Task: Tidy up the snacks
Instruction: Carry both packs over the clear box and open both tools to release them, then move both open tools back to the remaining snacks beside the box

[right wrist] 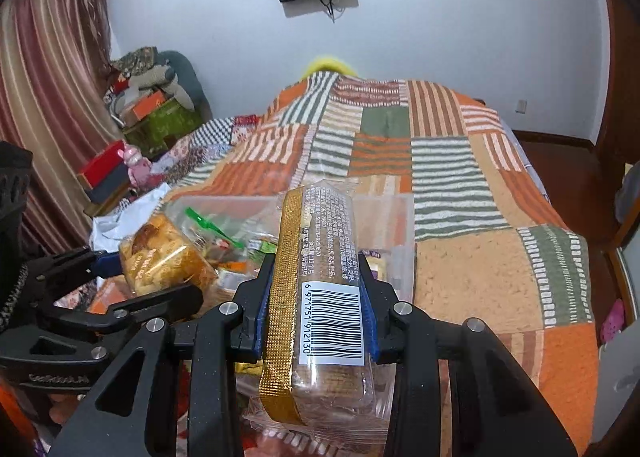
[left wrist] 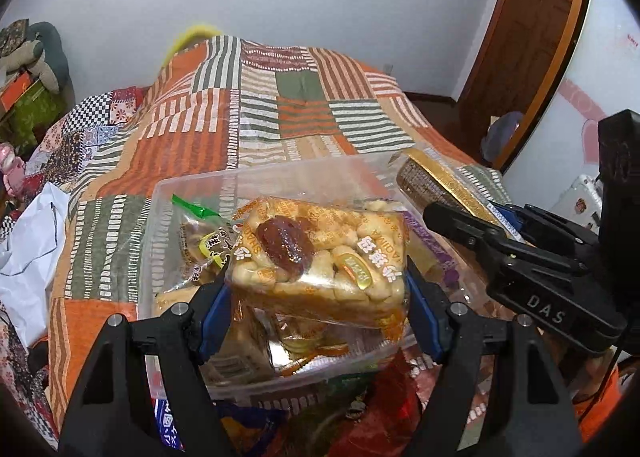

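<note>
The 2 grippers each carry a snack above the clear bin (left wrist: 192, 193): left gripper (left wrist: 318, 299) clamped on a soft pastry pack (left wrist: 320, 253), right gripper (right wrist: 316, 321) on a gold-edged biscuit pack (right wrist: 320, 257) (crushable; hold sides gently).

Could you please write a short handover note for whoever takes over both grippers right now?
Left gripper: shut on the pastry pack, held above the clear bin.
Right gripper: shut on the gold-edged biscuit pack, beside the bin.
Done: a few wrapped snacks already lie in the bin.
Left: drop both packs in, then probably gather the loose packets in front of the bin on the bed.
</note>
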Tool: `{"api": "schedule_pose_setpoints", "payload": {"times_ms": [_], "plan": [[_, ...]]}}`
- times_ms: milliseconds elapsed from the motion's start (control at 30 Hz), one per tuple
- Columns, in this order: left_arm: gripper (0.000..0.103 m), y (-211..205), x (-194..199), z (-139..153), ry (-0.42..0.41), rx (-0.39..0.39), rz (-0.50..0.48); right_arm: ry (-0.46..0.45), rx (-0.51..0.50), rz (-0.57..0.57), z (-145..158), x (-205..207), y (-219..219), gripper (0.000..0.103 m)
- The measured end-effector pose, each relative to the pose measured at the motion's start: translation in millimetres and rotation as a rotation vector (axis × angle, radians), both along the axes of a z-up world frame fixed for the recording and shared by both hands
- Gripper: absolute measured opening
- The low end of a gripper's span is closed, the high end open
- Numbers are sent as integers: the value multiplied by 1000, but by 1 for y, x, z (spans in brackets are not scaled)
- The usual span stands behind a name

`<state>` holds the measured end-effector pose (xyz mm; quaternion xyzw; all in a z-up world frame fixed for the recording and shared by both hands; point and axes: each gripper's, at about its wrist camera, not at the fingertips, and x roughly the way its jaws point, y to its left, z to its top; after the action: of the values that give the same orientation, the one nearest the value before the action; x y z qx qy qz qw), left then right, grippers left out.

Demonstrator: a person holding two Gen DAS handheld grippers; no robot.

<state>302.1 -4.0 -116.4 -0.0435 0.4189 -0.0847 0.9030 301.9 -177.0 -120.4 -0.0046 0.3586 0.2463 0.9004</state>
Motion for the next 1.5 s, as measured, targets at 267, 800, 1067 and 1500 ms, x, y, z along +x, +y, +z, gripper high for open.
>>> {"api": "schedule_pose_setpoints", "payload": {"times_ms": [267,800,1067,1500], "plan": [[75,1,6,-9,15,-22,0,46,13,-14,-9,9,-2,37],[76,17,-42,20,-63,5,3,6,36,4,17,-17,-12,45],[76,33,-84,25,-90,80,5,-23,69,33,29,-52,-12,63],[76,56,-112,-13,13,30,19,19,72,55,9,-77,-4,75]]}}
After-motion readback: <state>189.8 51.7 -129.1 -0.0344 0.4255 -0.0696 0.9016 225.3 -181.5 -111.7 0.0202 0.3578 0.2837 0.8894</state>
